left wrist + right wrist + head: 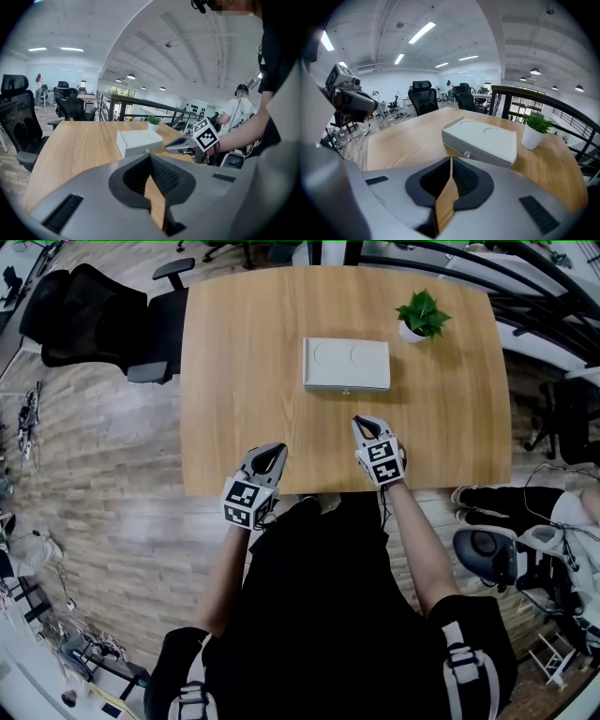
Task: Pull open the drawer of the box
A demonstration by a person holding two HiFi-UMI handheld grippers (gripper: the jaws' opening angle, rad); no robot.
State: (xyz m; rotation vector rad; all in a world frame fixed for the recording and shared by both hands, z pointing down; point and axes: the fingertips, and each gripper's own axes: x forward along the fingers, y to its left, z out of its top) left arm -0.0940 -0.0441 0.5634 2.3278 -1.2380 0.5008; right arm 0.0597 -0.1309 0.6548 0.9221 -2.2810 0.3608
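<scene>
The box (346,364) lies near the middle of the worktop (234,381), with its drawer shut and the small knob (467,153) facing the person. The right hand-held gripper (364,425) hovers near the box front without touching it, its jaws closed on nothing. The left hand-held gripper (274,454), also closed and empty, is at the near edge. If the right jaws do not open first, they will probably only bump the knob. With nothing bracing it, the box may slide instead of the drawer opening.
</scene>
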